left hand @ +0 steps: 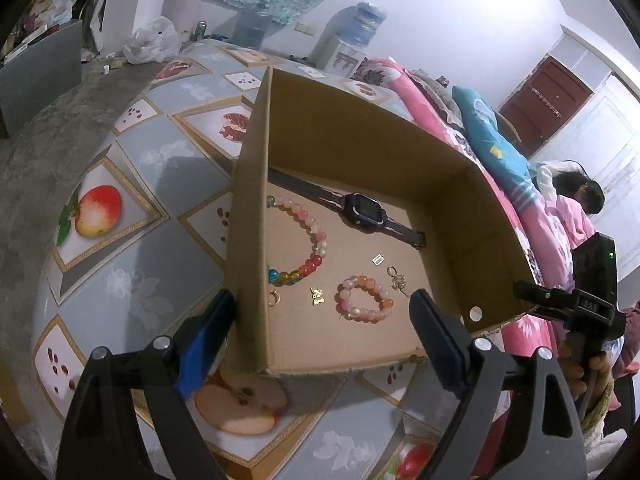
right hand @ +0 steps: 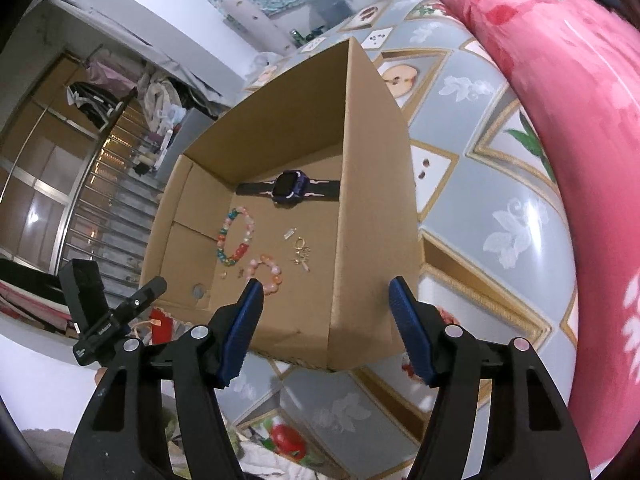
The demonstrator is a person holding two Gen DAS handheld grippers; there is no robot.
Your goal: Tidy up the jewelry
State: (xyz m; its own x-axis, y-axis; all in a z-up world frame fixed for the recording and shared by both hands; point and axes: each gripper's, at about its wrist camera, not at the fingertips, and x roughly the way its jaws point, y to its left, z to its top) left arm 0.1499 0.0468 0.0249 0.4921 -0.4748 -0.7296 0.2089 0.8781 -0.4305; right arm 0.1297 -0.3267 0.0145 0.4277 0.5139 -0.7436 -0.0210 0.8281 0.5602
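Two blue-padded black grippers are hanging over one open brown cardboard box [left hand: 360, 152] that is sitting on a fruit-patterned grey tablecloth [left hand: 132, 280]. The left gripper [left hand: 322, 328] is standing wide open and holding nothing, its jaws straddling the box's near left corner wall. The right gripper [right hand: 326, 314] is standing moderately open and likewise empty, its jaws straddling the box's near right wall.

All the jewelry is lying loose on the box floor. A black square-faced wristwatch [left hand: 360, 210] is lying along the far wall. A large multicoloured beaded bracelet [left hand: 308, 240] is resting against the left wall, and a small pink-and-orange beaded bracelet [left hand: 364, 298] is lying nearest the open front edge. Between them, a gold butterfly charm [left hand: 317, 296], a small gold ring [left hand: 274, 299], a silver rectangular charm [left hand: 378, 259] and a gold dangling earring [left hand: 397, 280] are lying scattered.

The small bracelet is lying just ahead of both grippers, inside the box and below the pads.

Risks, as judged: a pad may be catching the cardboard wall during descent, shoving or tipping the light box and scattering the charms. Round beads may be rolling out of a partial pinch. The tiny flat charms may be slipping under the thick pads.
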